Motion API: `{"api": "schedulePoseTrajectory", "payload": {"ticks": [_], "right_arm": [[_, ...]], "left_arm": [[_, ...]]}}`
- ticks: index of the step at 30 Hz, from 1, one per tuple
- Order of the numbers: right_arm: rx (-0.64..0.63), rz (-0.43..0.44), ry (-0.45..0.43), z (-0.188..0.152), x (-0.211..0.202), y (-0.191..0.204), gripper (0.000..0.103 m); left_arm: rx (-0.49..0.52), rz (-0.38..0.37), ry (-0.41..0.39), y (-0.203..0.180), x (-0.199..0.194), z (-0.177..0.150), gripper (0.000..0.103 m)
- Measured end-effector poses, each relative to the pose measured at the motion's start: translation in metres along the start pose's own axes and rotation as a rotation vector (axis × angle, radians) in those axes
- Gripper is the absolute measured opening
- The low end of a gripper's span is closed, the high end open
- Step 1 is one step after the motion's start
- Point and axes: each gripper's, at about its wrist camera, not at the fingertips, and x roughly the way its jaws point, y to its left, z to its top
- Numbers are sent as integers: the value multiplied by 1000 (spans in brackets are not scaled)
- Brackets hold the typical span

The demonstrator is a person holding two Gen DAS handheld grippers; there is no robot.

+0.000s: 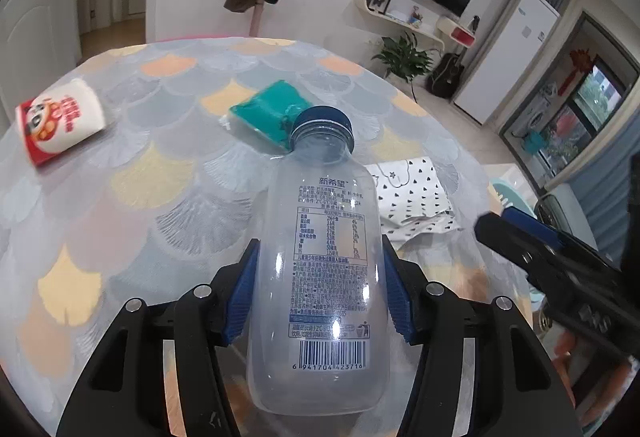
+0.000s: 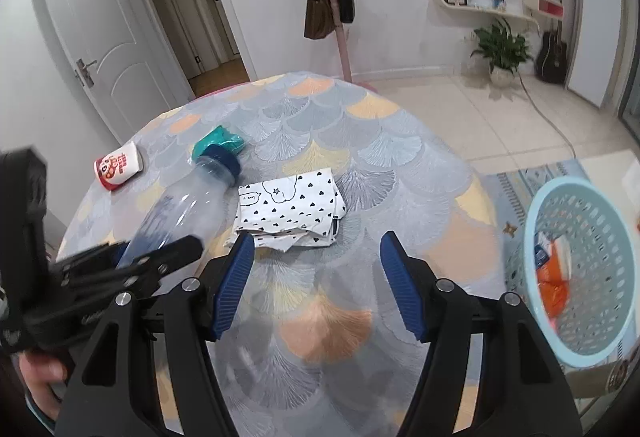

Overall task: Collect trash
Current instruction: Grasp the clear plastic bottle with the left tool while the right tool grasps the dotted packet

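A clear empty plastic bottle with a dark blue cap lies on the round table. My left gripper is shut on its body, the blue pads pressing both sides. The right wrist view shows the same bottle and left gripper at the left. My right gripper hangs open over bare tablecloth, nothing between its fingers. Also on the table lie a red and white paper cup on its side, a crumpled teal wrapper and a white paper bag with black hearts.
A light blue laundry-style basket stands on the floor right of the table, with orange wrappers inside. The right gripper's finger shows at the right of the left wrist view. A coat stand with bags is behind the table.
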Motion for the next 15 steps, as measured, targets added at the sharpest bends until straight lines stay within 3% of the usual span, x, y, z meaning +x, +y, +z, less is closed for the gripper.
{"api": "schedulePoseTrajectory", "payload": {"ticks": [4, 7, 10, 15], "right_arm": [[9, 20, 13, 1, 8, 3, 62], [-24, 18, -24, -2, 4, 14, 62], [-85, 13, -54, 0, 0, 30, 62], [-256, 19, -16, 0, 16, 62, 62]], "left_arm": [[-17, -30, -42, 10, -22, -8, 55], [-11, -24, -92, 17, -42, -17, 55], [-6, 11, -139, 26, -53, -25, 55], [-22, 40, -163, 45, -55, -31, 55]]}}
